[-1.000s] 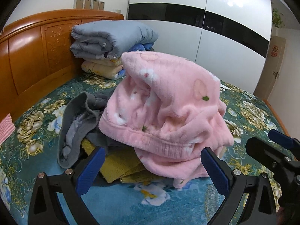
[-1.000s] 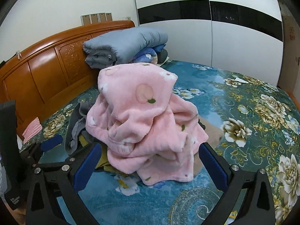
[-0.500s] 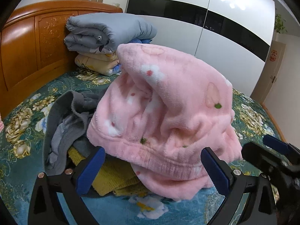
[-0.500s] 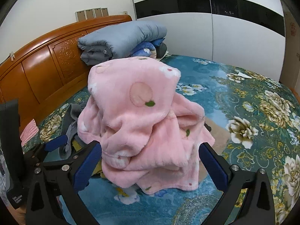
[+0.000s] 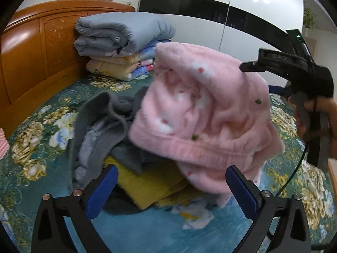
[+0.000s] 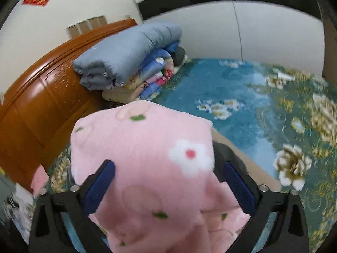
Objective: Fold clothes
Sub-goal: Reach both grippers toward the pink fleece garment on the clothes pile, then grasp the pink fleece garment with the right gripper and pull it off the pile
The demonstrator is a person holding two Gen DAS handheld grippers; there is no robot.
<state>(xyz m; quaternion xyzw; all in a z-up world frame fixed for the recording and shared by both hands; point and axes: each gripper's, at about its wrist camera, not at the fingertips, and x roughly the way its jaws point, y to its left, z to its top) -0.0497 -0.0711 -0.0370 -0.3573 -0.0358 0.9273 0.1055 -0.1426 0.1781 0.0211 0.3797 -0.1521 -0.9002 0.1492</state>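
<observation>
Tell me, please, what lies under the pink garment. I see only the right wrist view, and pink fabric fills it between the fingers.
Observer: In the left wrist view a grey garment lies crumpled against the pink garment, to its left in the picture.
Operator: Is there anything lower in the pile?
Observer: Yes, a yellow garment shows beneath both of them, lying on the bed.
Operator: And the left hand-held gripper?
Observer: The left hand-held gripper is open and holds nothing. It points at the pile from the near side.
</observation>
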